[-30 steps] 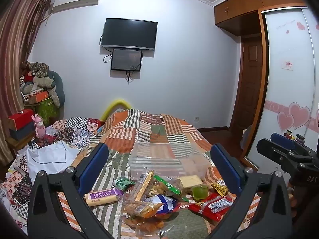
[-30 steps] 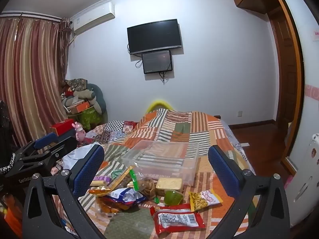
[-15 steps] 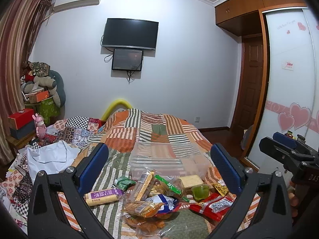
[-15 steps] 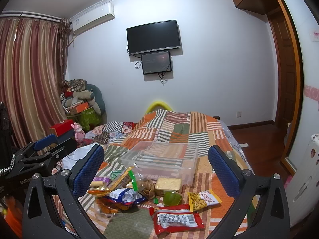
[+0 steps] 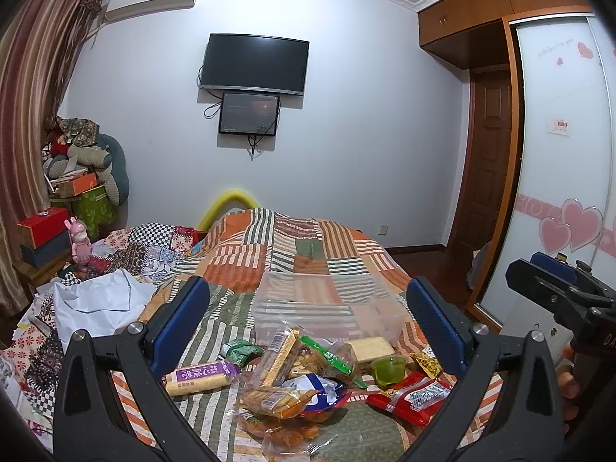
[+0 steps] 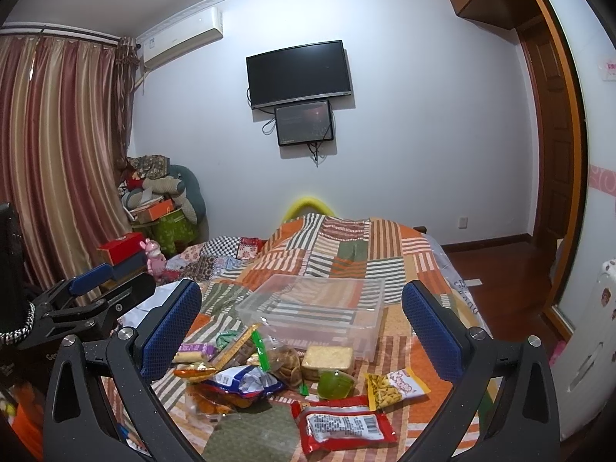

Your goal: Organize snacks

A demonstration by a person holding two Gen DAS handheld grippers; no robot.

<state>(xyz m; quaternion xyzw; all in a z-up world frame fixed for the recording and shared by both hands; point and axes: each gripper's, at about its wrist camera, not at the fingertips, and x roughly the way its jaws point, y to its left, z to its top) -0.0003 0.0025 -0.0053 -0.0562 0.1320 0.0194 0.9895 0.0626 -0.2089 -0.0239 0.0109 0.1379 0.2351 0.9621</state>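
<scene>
A heap of snack packets lies on the patchwork quilt: a red packet [image 6: 346, 423], a green jelly cup [image 6: 335, 384], a yellow chips bag [image 6: 394, 383], a blue bag [image 6: 242, 379], a purple-labelled roll [image 5: 202, 376] and a wrapped cracker block [image 6: 328, 358]. Behind them stands an empty clear plastic box [image 6: 319, 308]. My left gripper [image 5: 306, 327] hovers open above the heap, holding nothing. My right gripper [image 6: 300, 331] is likewise open and empty over the snacks. Each gripper also shows at the edge of the other's view.
The bed's right edge drops to a wooden floor [image 6: 496, 265]. A wardrobe with heart stickers [image 5: 569, 227] stands to the right. Crumpled white cloth [image 5: 100, 300] and patterned bedding lie left, with boxes and a pink toy [image 5: 79, 244] on a side table.
Both views have shifted only slightly; the grippers stay open above the snacks and nothing on the bed has moved.
</scene>
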